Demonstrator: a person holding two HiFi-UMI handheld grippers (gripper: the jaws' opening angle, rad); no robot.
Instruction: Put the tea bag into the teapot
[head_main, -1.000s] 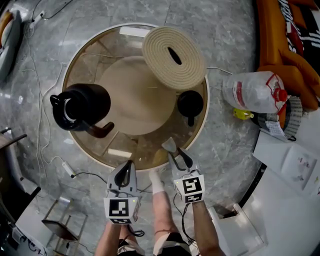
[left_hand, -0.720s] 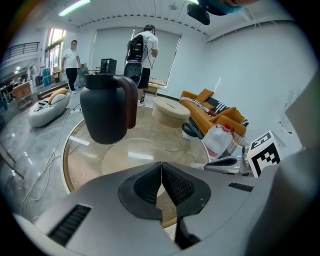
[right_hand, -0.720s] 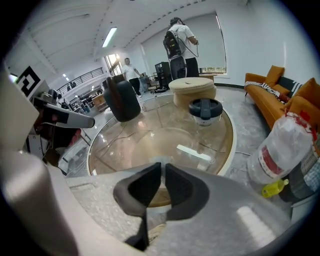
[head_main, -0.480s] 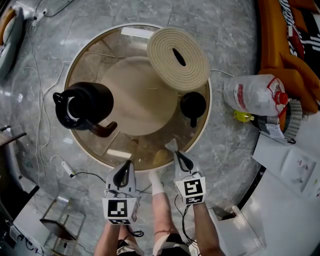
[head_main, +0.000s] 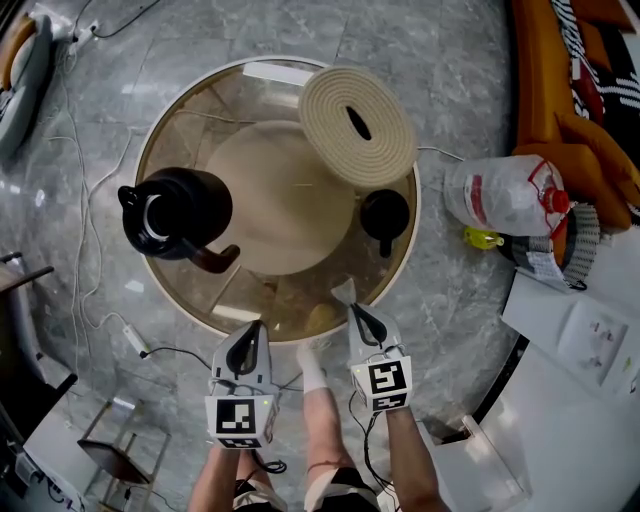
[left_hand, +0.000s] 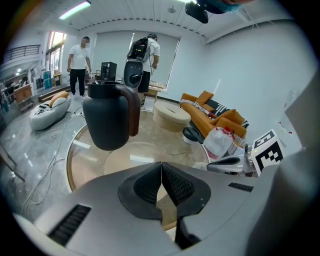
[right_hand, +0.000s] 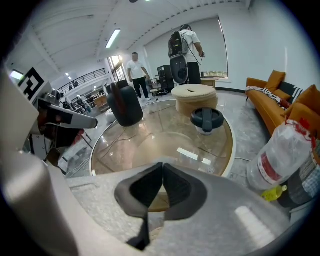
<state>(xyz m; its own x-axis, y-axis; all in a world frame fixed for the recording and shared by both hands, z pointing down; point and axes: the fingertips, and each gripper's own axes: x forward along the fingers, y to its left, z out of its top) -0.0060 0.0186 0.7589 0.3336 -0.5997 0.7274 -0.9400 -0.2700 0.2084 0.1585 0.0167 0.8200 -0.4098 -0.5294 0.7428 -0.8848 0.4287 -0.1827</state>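
Observation:
A black teapot (head_main: 180, 212) with a brown handle stands open on the left of the round glass table (head_main: 172, 296). Its black lid (head_main: 384, 213) lies on the table's right side. At the table's near edge my right gripper (head_main: 352, 306) is shut, and a small pale tea bag (head_main: 343, 292) sticks out of its tip. The right gripper view shows the jaws (right_hand: 162, 177) pressed together, with the bag itself hard to make out. My left gripper (head_main: 258, 330) hangs just off the near rim, shut on nothing (left_hand: 161, 175). The teapot (left_hand: 107, 117) stands well ahead of it.
A round woven cushion (head_main: 358, 112) rests on the table's far right. On the floor to the right are a plastic bag (head_main: 505, 190), an orange sofa (head_main: 570, 90) and white boards. Cables trail on the left. Two people (left_hand: 78, 65) stand far behind.
The right gripper's jaws have gone from open to shut at the tea bag on the table's near edge. The left gripper has stayed where it was.

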